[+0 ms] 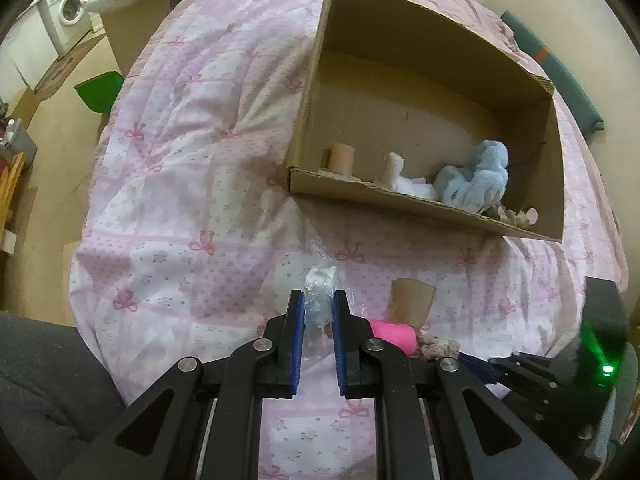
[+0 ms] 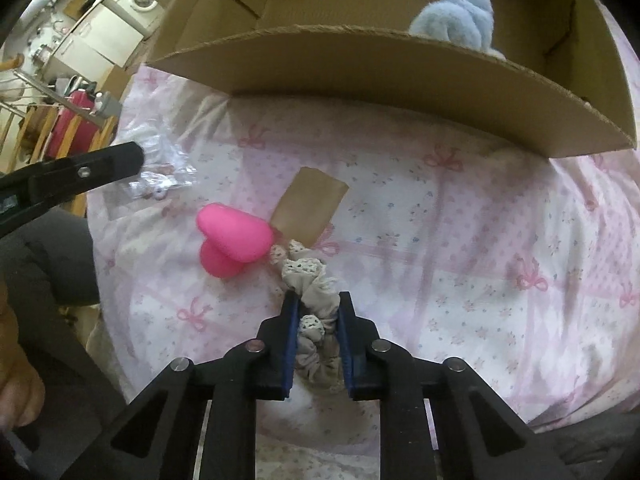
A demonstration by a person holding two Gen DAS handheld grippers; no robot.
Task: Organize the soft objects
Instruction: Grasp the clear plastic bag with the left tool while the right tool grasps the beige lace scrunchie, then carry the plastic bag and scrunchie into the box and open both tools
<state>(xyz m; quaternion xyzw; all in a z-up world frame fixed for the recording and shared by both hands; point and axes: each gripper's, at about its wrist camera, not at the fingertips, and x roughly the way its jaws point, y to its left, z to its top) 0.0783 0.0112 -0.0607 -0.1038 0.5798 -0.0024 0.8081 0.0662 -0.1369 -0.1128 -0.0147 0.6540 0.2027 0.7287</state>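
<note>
Pickup step: left claw clamped on clear crinkly plastic bag of white cotton mid-frame, right claw pinched on beige lace-trimmed fabric scrunchie lower centre on pink bed quilt, next likely lift both into brown cardboard box at top

Soft, dim indoor light, pinkish cast, mild blur, strong fisheye bending, dark vignetted corners, faint shadows
</note>
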